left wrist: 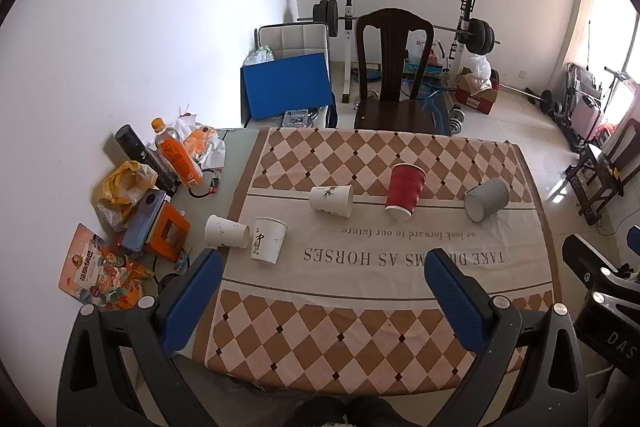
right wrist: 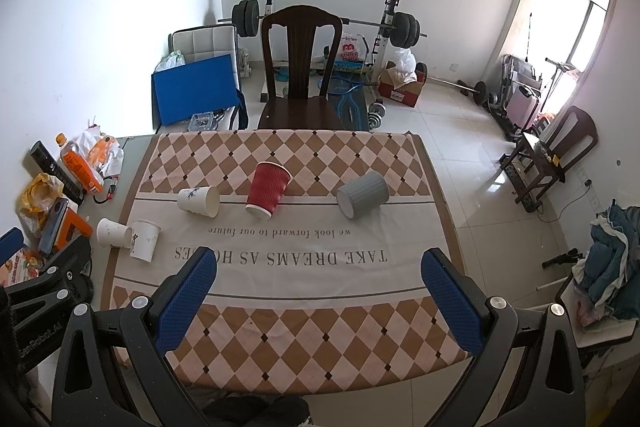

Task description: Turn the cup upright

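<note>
**Background clutter around the tabletop**

Checkered cloth [right wrist: 280, 327] covers the tabletop [left wrist: 234, 143]. On its left edge: orange bottle [left wrist: 174, 155], yellow bag [left wrist: 122, 183], snack packet [left wrist: 100, 271]. Behind sit a dark wooden chair [right wrist: 300, 67], blue board [right wrist: 196, 91], barbell rack [right wrist: 328, 23] and cardboard box [right wrist: 400, 89].

Ribbed red paper cup [left wrist: 405, 190], cloth tablecloth [left wrist: 360, 327]

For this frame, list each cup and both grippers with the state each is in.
Red ribbed paper cup: on its side.
Grey ribbed cup: on its side.
White paper cup with leaf print: on its side.
Plain white paper cup: on its side, at the cloth's edge.
White paper cup with black mark: upside down.
Left gripper: open, empty.
Right gripper: open, empty.
</note>
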### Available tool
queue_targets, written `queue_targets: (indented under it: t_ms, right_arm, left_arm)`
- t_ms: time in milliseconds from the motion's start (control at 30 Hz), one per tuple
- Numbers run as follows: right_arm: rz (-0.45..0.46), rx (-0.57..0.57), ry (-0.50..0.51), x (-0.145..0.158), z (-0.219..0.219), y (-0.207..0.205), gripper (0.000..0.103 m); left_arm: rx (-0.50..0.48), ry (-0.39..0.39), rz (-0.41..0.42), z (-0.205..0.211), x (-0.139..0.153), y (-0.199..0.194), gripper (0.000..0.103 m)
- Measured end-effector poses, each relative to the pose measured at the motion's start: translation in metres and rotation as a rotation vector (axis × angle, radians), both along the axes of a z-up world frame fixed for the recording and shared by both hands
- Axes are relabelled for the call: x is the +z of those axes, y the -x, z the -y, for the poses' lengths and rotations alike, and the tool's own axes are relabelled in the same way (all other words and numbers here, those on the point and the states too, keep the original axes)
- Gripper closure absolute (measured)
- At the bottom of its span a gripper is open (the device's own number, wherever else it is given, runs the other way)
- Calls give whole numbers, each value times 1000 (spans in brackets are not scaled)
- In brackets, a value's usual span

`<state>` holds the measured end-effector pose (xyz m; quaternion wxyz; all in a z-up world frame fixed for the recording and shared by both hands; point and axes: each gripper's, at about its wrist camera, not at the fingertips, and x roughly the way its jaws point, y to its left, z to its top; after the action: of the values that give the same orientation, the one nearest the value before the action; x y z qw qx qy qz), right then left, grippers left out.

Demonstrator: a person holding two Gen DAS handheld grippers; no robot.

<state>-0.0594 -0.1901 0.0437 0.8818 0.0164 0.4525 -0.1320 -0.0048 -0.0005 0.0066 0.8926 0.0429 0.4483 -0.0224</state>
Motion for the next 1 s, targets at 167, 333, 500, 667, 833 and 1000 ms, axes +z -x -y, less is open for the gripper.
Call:
queue_targets:
  t_ms: [167,333,500,667,833,1000]
  right_arm:
    - [1,4,-3,8,-4,-2,0]
    - [2,4,-4,8,-4,-2,0]
    - [2,4,-4,8,-4,-1,0]
    - [3,5,-5,7,-3,0,0]
    - [4,4,-4,8,-4,0,0]
    - [3,4,-5,8,-3,0,0]
  left_arm:
    - [4,-1,2,-4,3,2,0]
    - [7,-2,5,-5,4,4,0]
    - [6,-3,6,-6,4,5,0]
    - [5,-2,6,-6,3,5,0]
    - [4,1,5,-6,4,5,0]
    - [6,-1,5,-5,4,5,0]
